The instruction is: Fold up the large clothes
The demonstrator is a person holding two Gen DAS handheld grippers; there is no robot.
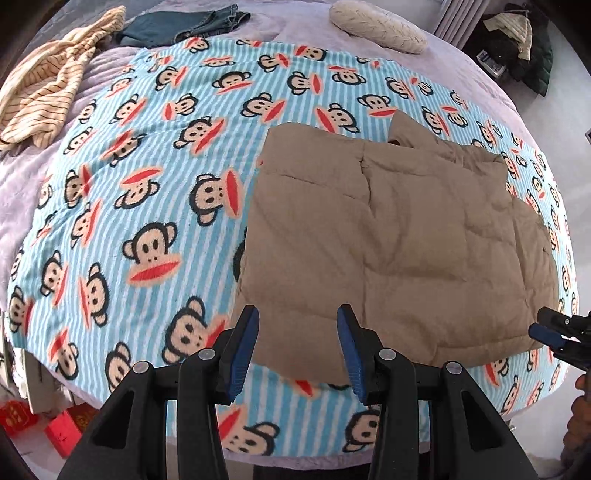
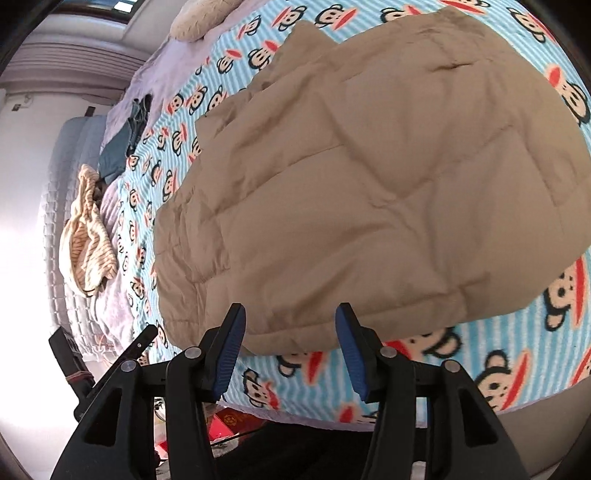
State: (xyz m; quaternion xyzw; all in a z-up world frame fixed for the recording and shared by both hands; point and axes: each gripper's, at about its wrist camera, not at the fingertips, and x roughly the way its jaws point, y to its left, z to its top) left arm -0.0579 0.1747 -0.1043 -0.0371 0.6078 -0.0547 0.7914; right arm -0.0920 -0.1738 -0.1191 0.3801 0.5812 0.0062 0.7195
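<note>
A tan quilted jacket [image 1: 406,240] lies folded and flat on the blue striped monkey-print blanket [image 1: 147,184], with its collar at the far side. My left gripper [image 1: 299,314] hangs above the jacket's near left corner, jaws open and nothing between the blue pads. In the right wrist view the same jacket [image 2: 369,166] fills the middle. My right gripper [image 2: 290,312] hovers over its near hem, open and holding nothing. The right gripper's fingers [image 1: 546,334] show at the right edge of the left wrist view, beside the jacket's near right corner.
A cream striped garment [image 1: 48,85] and dark jeans [image 1: 184,24] lie at the far left of the bed. A white knitted pillow [image 1: 376,26] sits at the far end. Dark clothes [image 1: 517,48] are piled off the bed. Red packets [image 1: 62,428] lie on the floor.
</note>
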